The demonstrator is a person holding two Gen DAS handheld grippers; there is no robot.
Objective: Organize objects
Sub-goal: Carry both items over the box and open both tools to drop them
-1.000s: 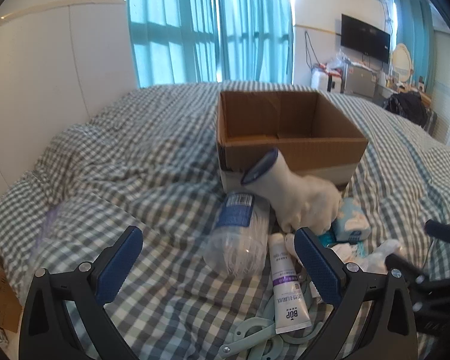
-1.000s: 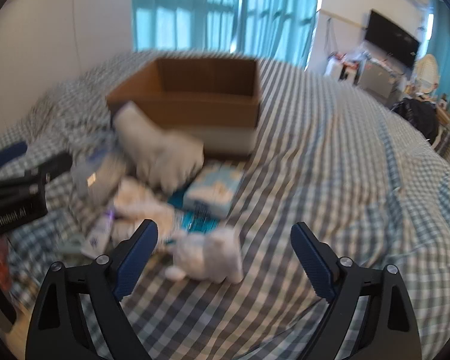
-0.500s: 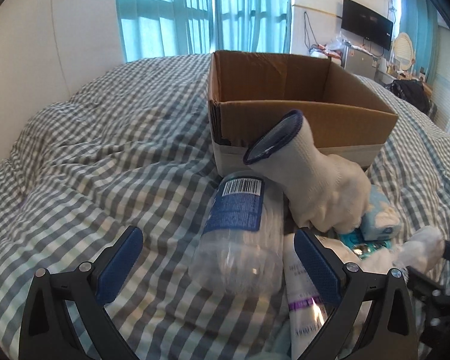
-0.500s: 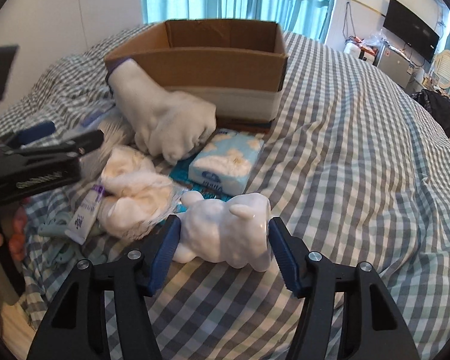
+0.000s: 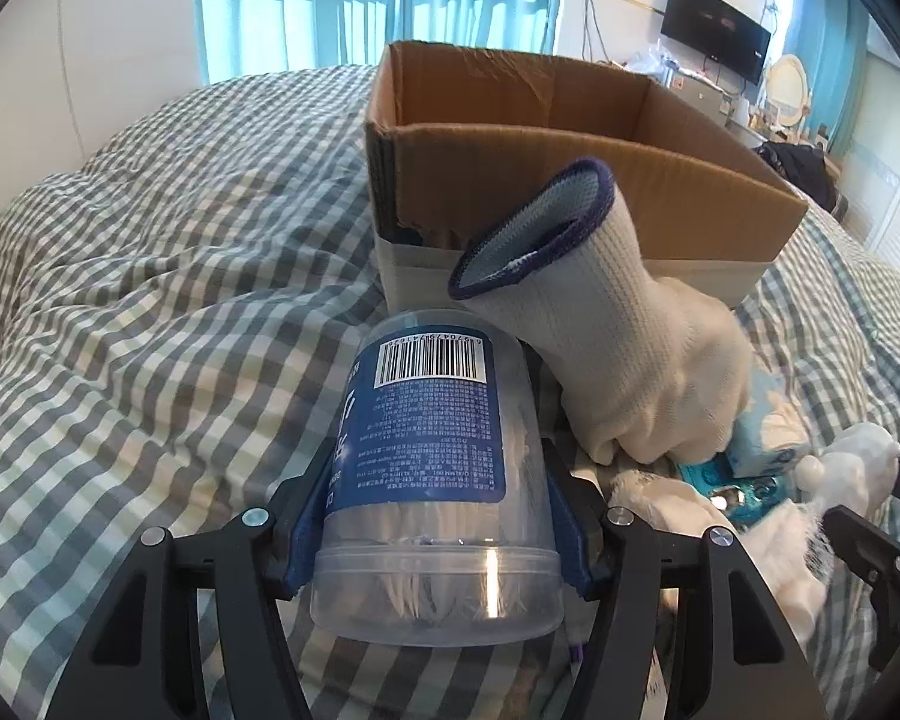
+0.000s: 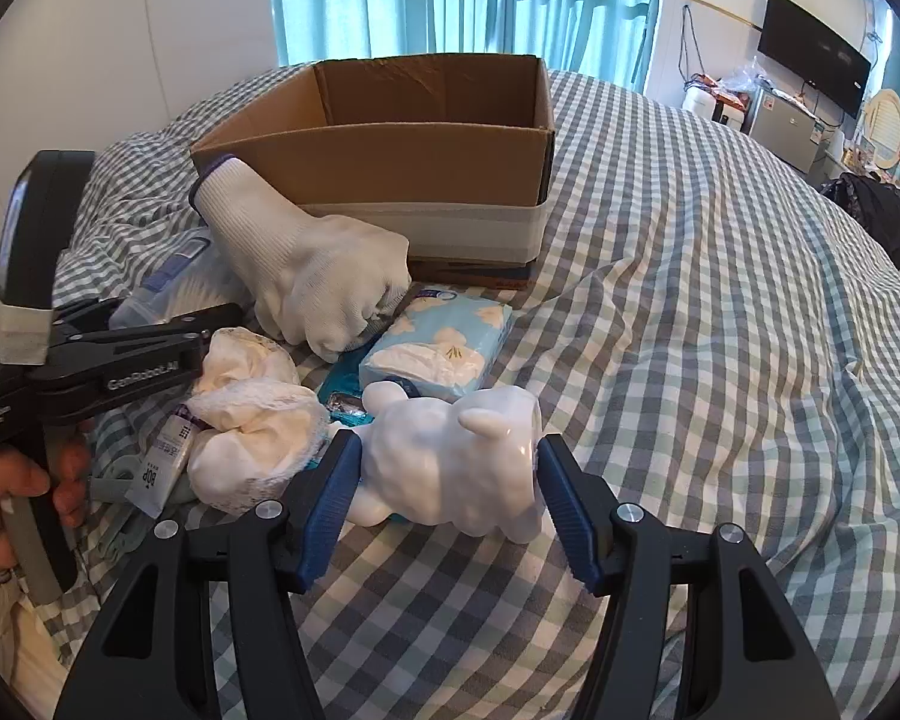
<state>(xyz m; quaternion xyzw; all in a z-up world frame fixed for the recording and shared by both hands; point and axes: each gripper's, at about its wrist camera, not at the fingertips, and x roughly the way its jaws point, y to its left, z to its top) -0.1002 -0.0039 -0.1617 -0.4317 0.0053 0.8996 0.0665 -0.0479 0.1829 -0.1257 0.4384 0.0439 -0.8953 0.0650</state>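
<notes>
Cotton-swab jar lies on its side between the left gripper pads, jaws narrowed against both walls; ahead of them leans a white glove before the cardboard box; right gripper jaws, half closed, press a white animal figurine on the checked bedspread.

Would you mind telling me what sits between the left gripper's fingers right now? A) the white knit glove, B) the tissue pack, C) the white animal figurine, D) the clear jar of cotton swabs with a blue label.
D: in the left wrist view the left gripper has its blue pads pressed against both sides of the clear cotton swab jar, while the white figurine sits in the right gripper.
</notes>
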